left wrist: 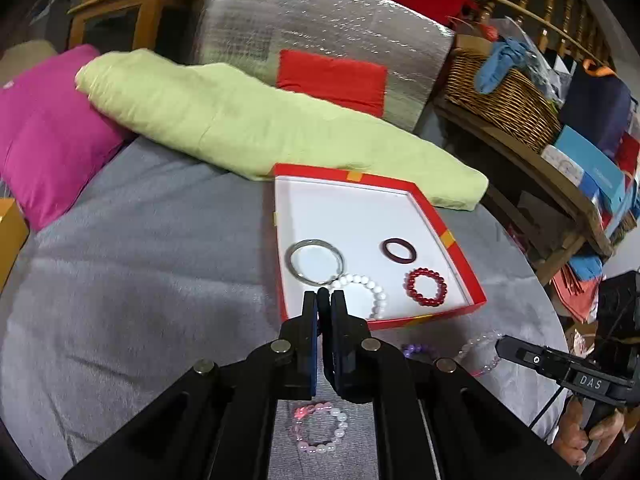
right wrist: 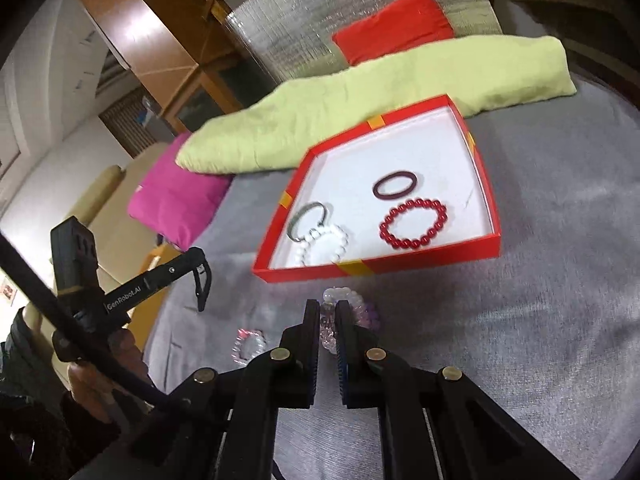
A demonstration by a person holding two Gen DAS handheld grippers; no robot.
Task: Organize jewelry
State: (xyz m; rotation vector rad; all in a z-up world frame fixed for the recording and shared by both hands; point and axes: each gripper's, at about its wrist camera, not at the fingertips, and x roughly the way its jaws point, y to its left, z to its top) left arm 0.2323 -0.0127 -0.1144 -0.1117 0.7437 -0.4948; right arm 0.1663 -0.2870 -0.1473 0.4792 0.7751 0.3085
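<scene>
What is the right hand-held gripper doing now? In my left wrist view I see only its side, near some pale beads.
Observer: The right hand-held gripper has its fingers closed around a clear bead bracelet, outside the red box.
Operator: Does anything lie next to that bracelet?
Observer: Yes, a purple bead bracelet lies right beside it on the grey blanket.
Operator: Is my left hand-held gripper over the box?
Observer: No. Seen from the side, the left hand-held gripper is to the left of the box's near corner.
</scene>
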